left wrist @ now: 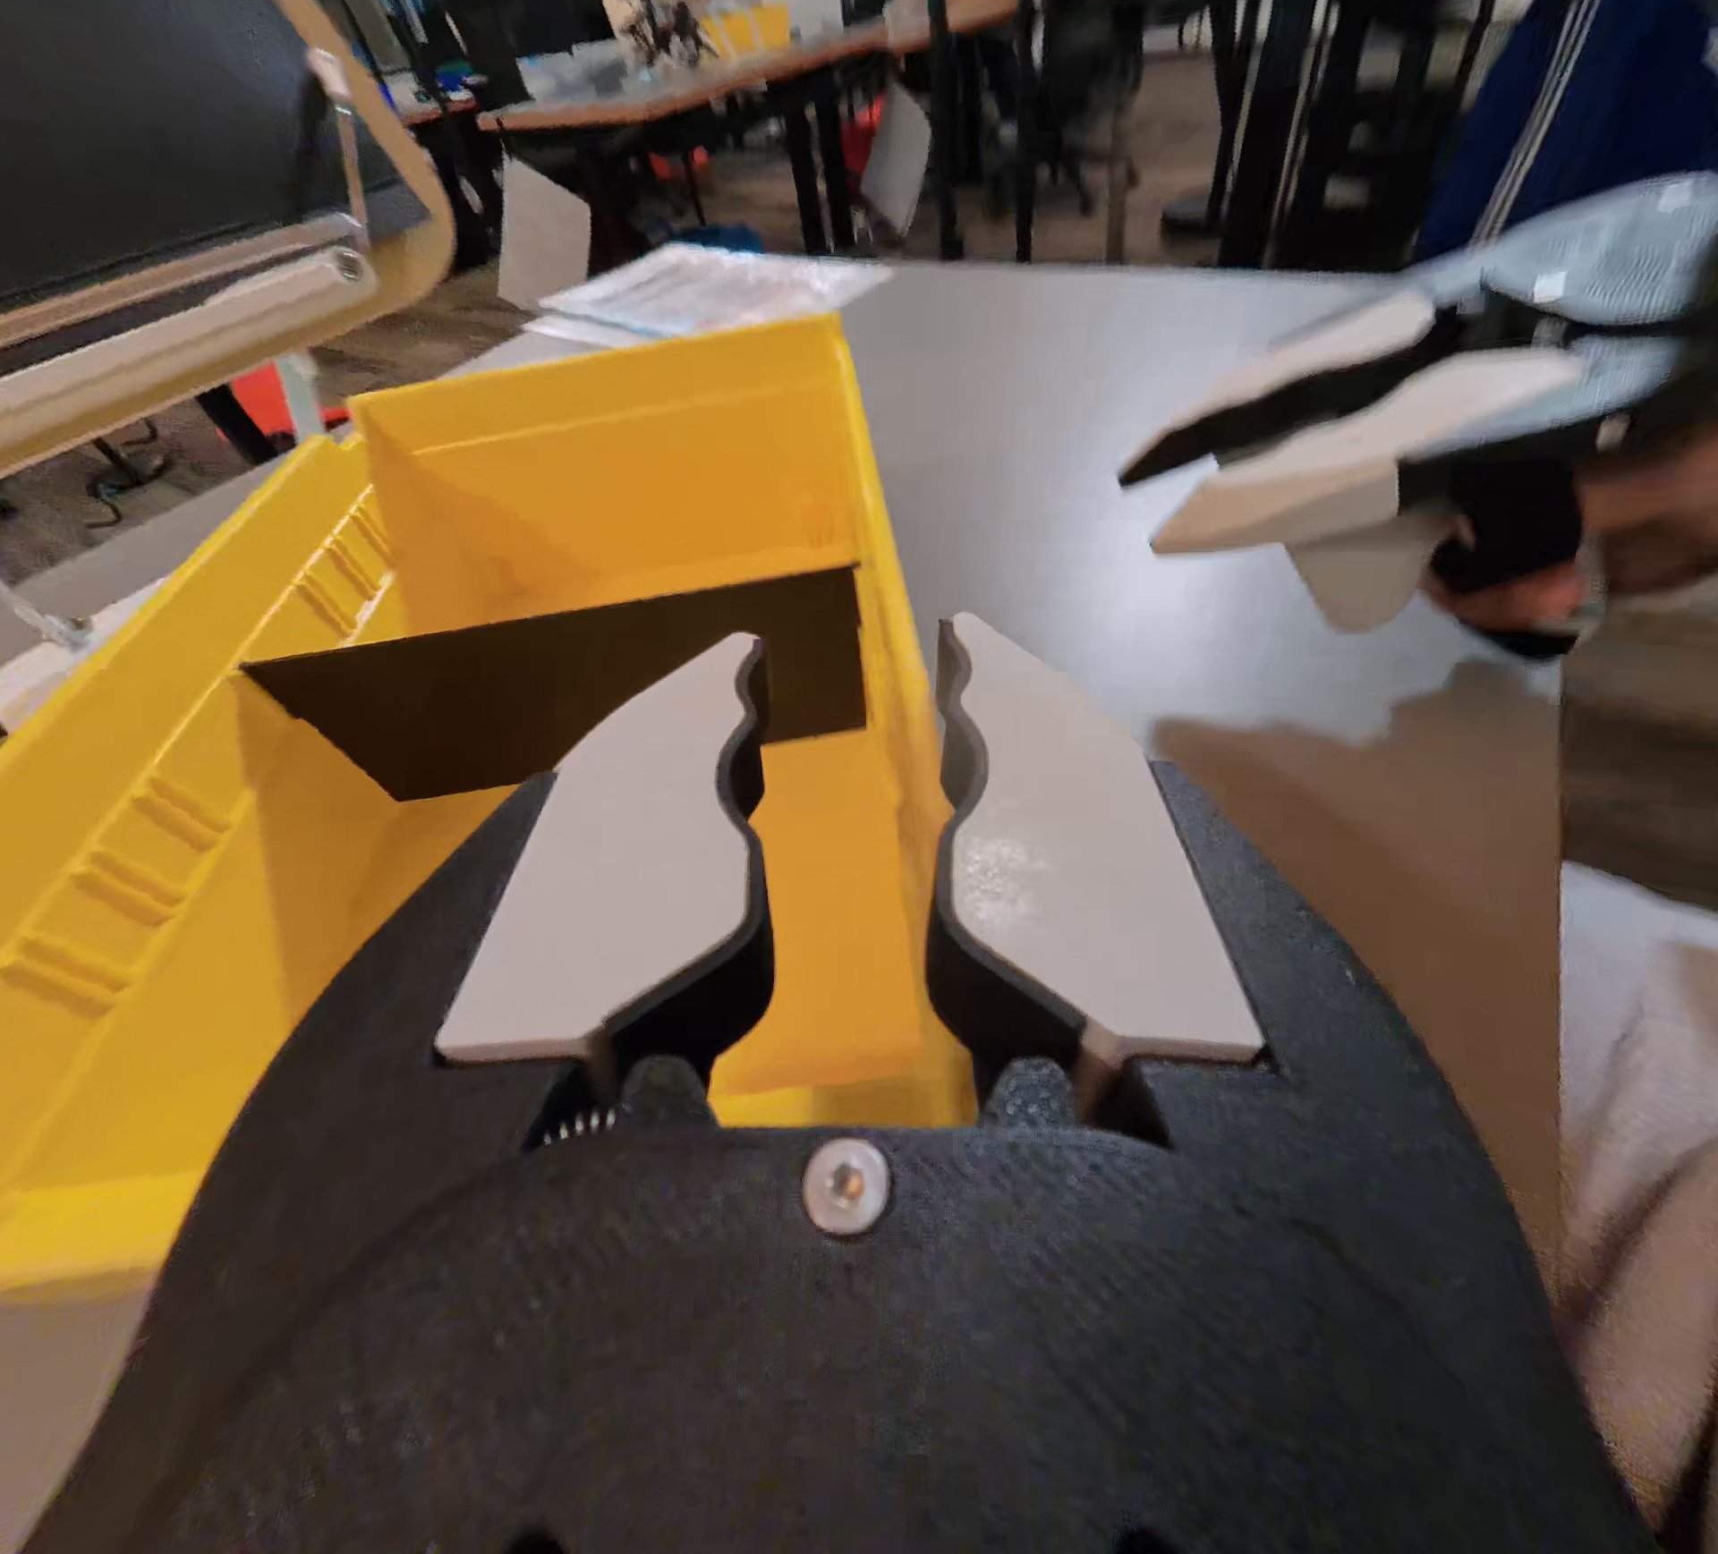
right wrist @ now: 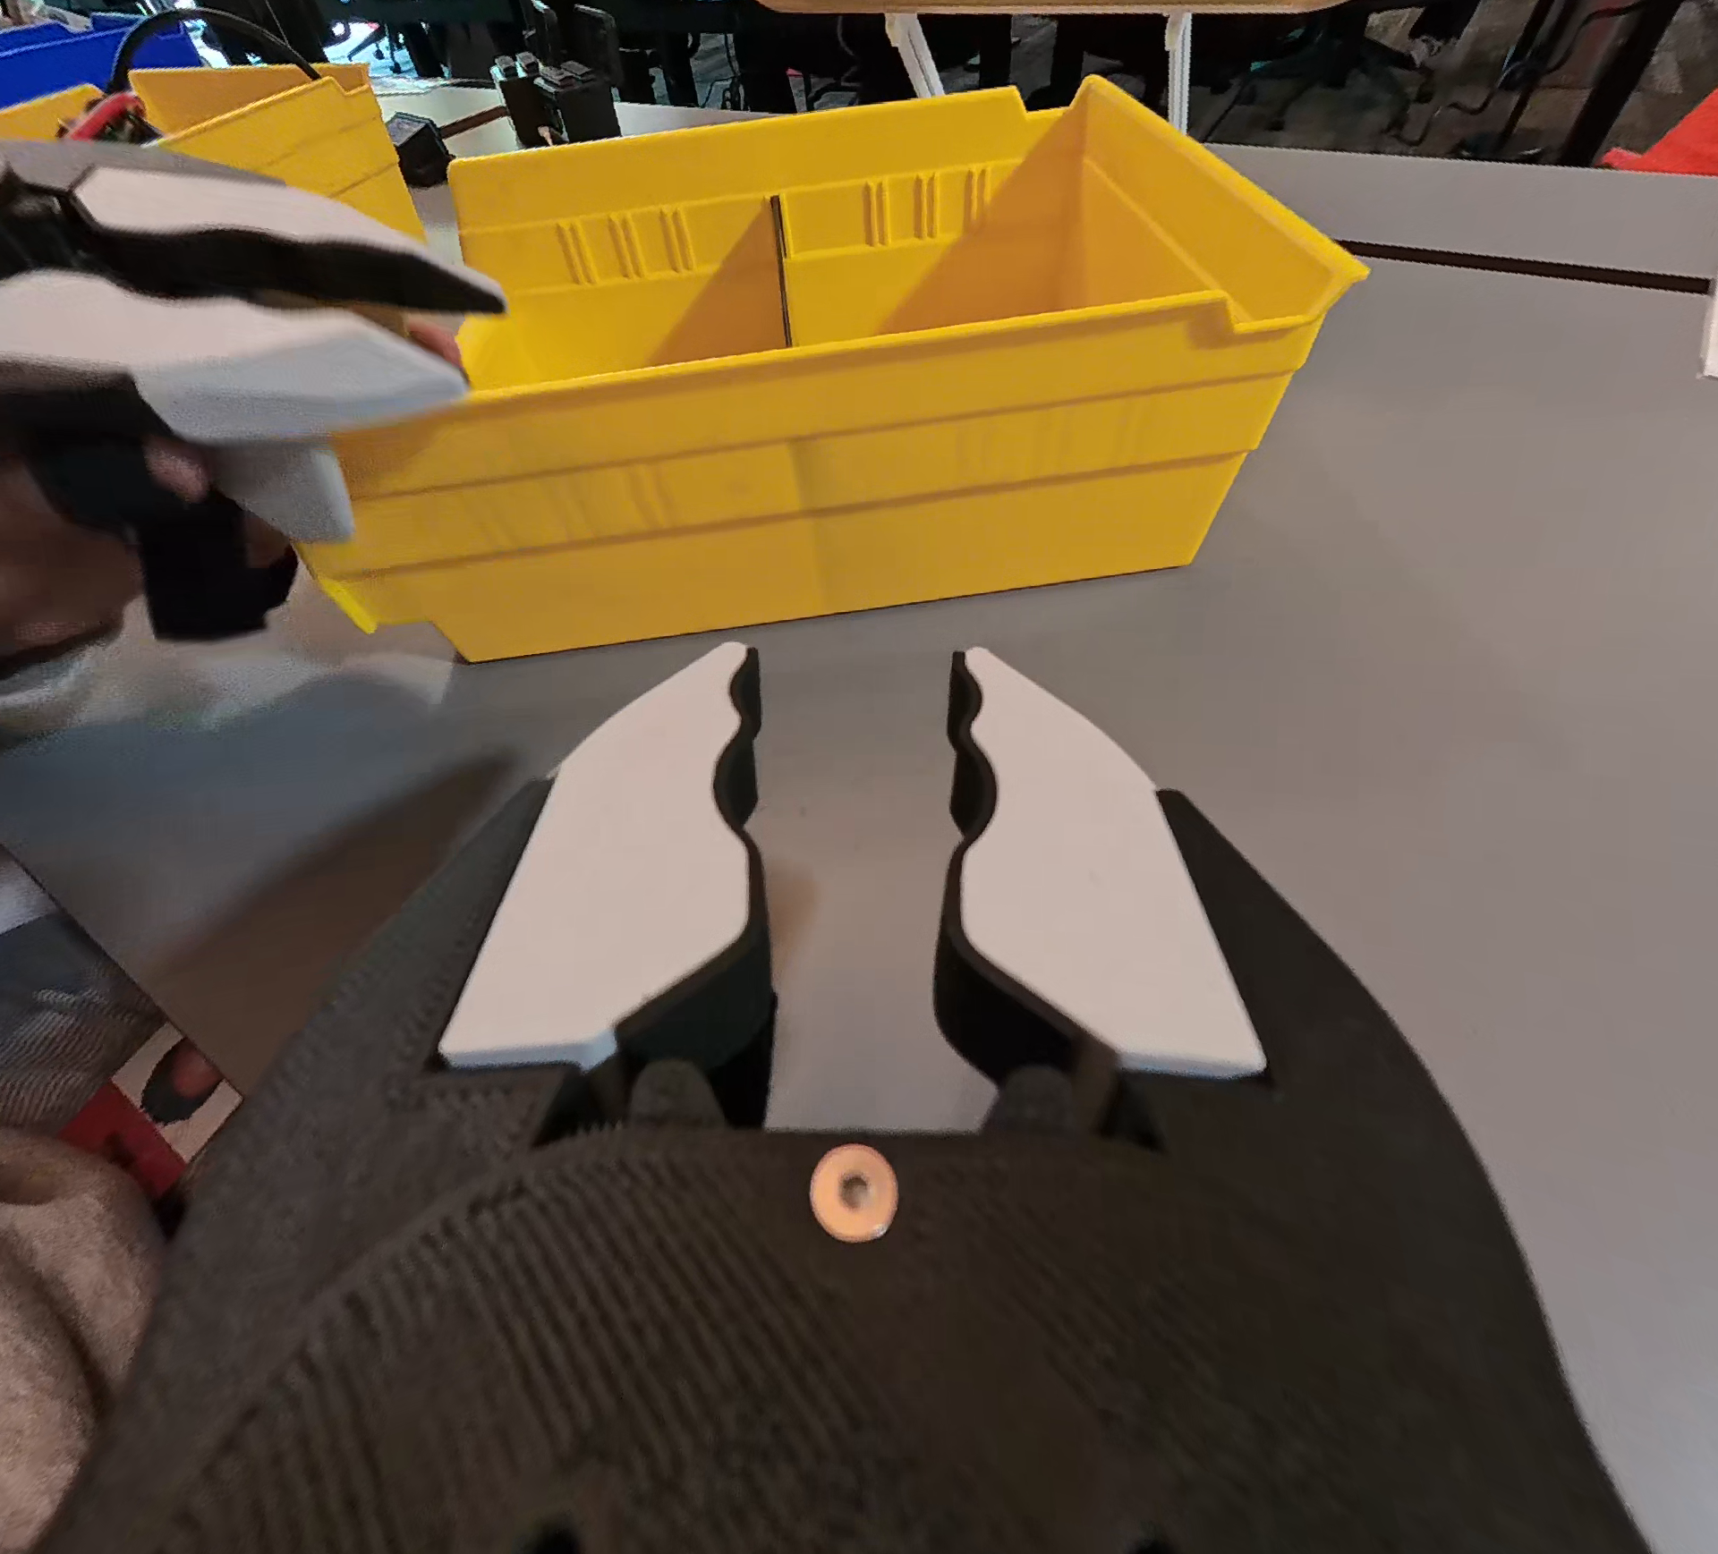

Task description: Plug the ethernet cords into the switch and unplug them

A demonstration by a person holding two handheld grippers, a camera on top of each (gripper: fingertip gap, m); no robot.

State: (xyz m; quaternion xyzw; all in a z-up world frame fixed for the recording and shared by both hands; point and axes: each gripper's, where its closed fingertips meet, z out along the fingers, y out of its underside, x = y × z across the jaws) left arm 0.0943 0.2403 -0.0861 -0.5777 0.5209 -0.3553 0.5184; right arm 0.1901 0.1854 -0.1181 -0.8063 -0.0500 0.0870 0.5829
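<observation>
Left tool [left wrist: 851, 645]: held above the near end of a yellow bin [left wrist: 595, 413]; fingers parted by a moderate gap, nothing gripped between them. A black divider [left wrist: 521, 701] is seen crossing the bin just ahead of the fingertips; the compartments in view are shown without contents.

Right tool [right wrist: 853, 664]: held over the bare grey worktop [right wrist: 1441, 673], short of the bin's long side wall; fingers parted by a similar gap, nothing held. In the left wrist view it [left wrist: 1139, 505] is seen ahead and to the right, gripped by a hand [left wrist: 1525, 571], clear of the bin.

Yellow bin [right wrist: 837, 478]: placed on the worktop directly ahead of the right tool, its thin divider [right wrist: 781, 273] standing upright near the middle. The left tool [right wrist: 479, 343] is seen at its left end.

Further yellow bins [right wrist: 270, 124]: set beyond, to the left.

Papers [left wrist: 707, 292]: laid on the worktop past the far end of the bin.

Ethernet cords and switch: not to be made out in either view; location cannot be told.
</observation>
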